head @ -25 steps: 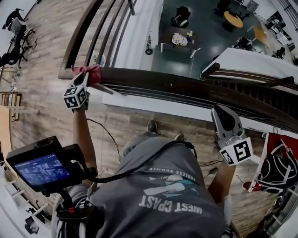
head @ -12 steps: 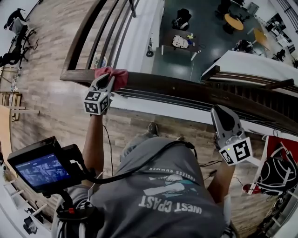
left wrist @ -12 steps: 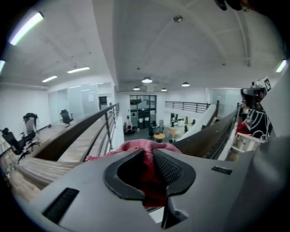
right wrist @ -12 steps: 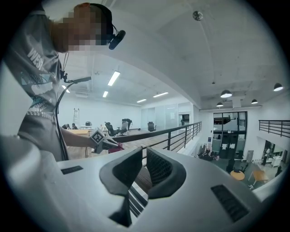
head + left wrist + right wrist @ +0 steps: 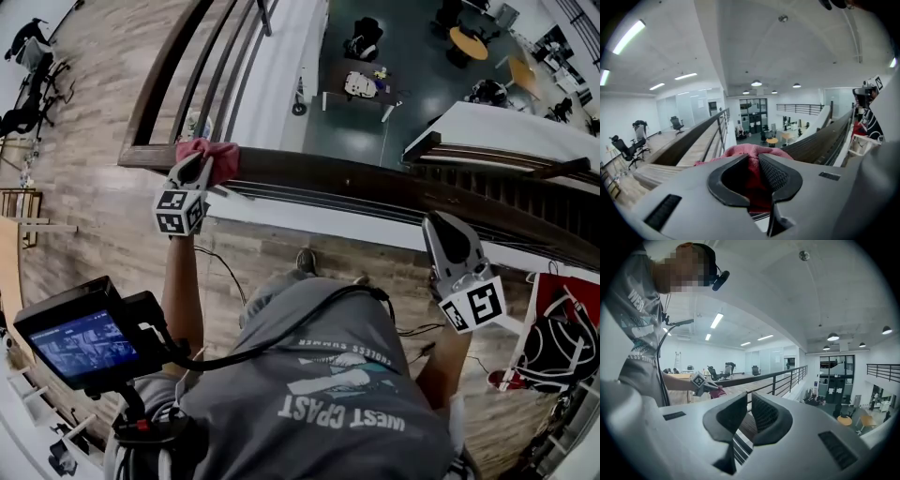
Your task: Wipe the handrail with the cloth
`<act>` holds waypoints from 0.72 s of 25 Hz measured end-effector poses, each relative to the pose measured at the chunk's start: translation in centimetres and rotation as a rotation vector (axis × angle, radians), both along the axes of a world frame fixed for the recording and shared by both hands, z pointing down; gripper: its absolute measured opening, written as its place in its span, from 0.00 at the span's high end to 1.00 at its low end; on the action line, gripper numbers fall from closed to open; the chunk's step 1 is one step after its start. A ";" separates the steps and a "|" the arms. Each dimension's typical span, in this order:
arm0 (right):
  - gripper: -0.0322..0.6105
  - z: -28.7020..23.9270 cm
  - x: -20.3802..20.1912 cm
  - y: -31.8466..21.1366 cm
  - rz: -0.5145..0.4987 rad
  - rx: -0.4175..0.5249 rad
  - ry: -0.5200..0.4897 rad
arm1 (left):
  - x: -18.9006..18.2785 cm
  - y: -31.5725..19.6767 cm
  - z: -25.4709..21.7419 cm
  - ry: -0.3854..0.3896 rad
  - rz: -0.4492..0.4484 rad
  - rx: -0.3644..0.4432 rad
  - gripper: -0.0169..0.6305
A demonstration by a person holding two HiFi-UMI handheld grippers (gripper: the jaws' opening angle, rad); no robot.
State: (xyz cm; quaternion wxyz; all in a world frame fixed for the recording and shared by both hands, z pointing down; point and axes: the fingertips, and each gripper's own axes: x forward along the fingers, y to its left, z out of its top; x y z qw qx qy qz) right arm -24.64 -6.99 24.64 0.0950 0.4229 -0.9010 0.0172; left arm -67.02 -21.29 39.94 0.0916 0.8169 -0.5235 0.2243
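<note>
step in hand: wiping pass along the top of the handrail [image 5: 375,178], judged to be at its left end, with most of the rail to the right not yet covered.

left gripper [image 5: 754,164]: jaws pinching a bunched fold of the red cloth [image 5: 221,154]. the rest of the cloth sits humped on the rail top, just right of the corner where a second rail runs off to the far side.

right gripper [image 5: 749,401]: jaws drawn close with a narrow slit between them, nothing in it. it hangs near the rail, well to the right of the cloth. i cannot tell whether it touches the wood.

notes for doing it well:
- tilt the left gripper down so the cloth, not the jaw tips, bears on the wood.
- the cloth is bunched, so contact is likely narrow. flatten it or work in overlapping strokes.
- follow the rail's line. a sideways drift could drag the cloth over the far edge, above the open drop.
- hold the pinch firm, since friction may pull the fold out.
</note>
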 end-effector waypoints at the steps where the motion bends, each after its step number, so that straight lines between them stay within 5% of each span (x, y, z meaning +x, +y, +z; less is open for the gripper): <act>1: 0.92 0.0 0.4 0.1 0.008 -0.003 0.004 | -1.7 -0.1 0.0 0.002 -0.037 -0.004 0.87; 7: 0.92 0.6 1.1 0.2 0.029 -0.012 -0.008 | -2.5 -0.1 -0.3 -0.023 -0.070 -0.023 0.87; 13: 0.92 0.3 1.0 -1.4 -0.011 0.006 -0.009 | 9.2 -0.1 -0.3 0.004 0.136 -0.002 0.87; 18: 0.92 0.4 -0.2 -0.9 -0.030 -0.006 -0.007 | 13.5 1.7 0.2 -0.009 0.255 0.003 0.87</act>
